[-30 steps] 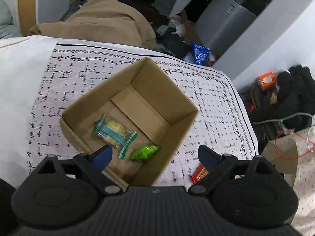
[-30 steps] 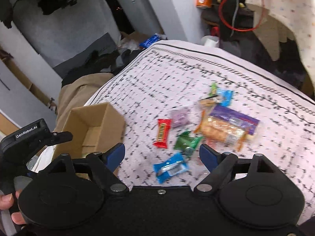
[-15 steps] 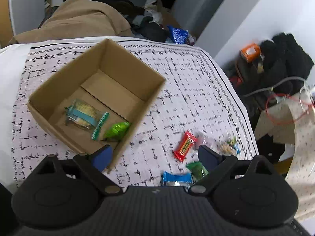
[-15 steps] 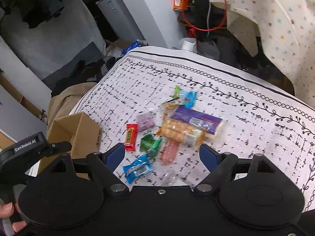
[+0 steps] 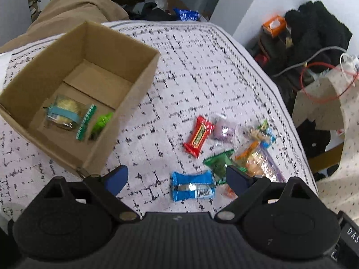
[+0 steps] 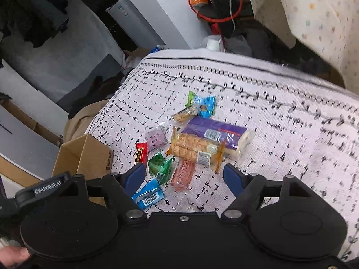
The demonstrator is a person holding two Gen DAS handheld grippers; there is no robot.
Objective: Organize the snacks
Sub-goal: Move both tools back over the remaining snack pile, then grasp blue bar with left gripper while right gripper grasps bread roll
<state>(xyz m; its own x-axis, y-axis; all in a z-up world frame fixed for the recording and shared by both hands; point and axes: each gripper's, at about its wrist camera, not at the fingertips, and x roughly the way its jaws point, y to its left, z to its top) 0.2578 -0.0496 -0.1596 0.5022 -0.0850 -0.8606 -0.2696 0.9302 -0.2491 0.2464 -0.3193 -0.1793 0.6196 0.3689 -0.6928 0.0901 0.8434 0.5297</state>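
An open cardboard box [image 5: 143, 67] stands on the patterned cloth and holds a clear cracker pack [image 5: 65, 114] and a bright green candy [image 5: 101, 125]. To its right lies a pile of snacks: a red bar [image 5: 198, 135], a blue pack [image 5: 191, 188], a green pack [image 5: 218, 163], a purple pouch [image 5: 225, 131]. My left gripper [image 5: 177, 178] is open and empty, just above the blue pack. My right gripper [image 6: 185, 178] is open and empty above the pile, over a pink wafer pack [image 6: 182, 174], near a cracker sleeve [image 6: 195, 149] and a purple-wrapped pack [image 6: 215, 132]. The box [image 6: 85, 157] is at its left.
The cloth-covered table [image 6: 291, 134] drops off at its far edges. Beyond it are a tan garment [image 5: 74, 9], black clothes [image 5: 314, 29], an orange box [image 5: 274, 24], red cable [image 6: 215, 4] and a spotted cloth [image 6: 314, 18].
The left gripper has swung right from above the box toward the snack pile, bringing the blue pack between its fingers' view. The right gripper has moved over the pile. Both stay open.
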